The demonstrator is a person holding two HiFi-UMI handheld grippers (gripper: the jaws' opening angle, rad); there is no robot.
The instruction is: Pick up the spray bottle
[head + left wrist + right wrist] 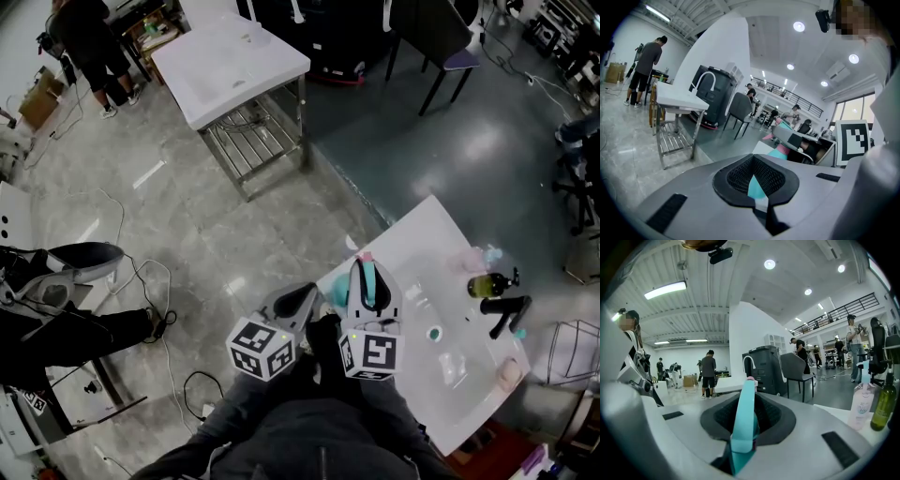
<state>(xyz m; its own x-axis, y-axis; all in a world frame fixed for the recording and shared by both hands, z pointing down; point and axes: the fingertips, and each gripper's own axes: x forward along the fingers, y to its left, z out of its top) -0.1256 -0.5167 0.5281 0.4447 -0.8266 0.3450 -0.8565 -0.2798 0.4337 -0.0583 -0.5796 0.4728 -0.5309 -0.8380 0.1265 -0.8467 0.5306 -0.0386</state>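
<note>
Grasp step: the right gripper [743, 430] is clamped on the spray bottle [746, 397].
Its jaws pinch the teal bottle at lower centre of the head view, over the white counter's [441, 230] near corner. The left gripper [757, 187], jaws together and empty, sits just beside. The next move is probably a steady upward lift with the pinch kept firm.

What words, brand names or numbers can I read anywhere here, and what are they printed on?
No text can be read in any view.
left marker cube, right marker cube: black-and-white square patterns, not letters.
green bottle, pale bottle: any label print is too blurred to read.
spray bottle: no print visible.
</note>
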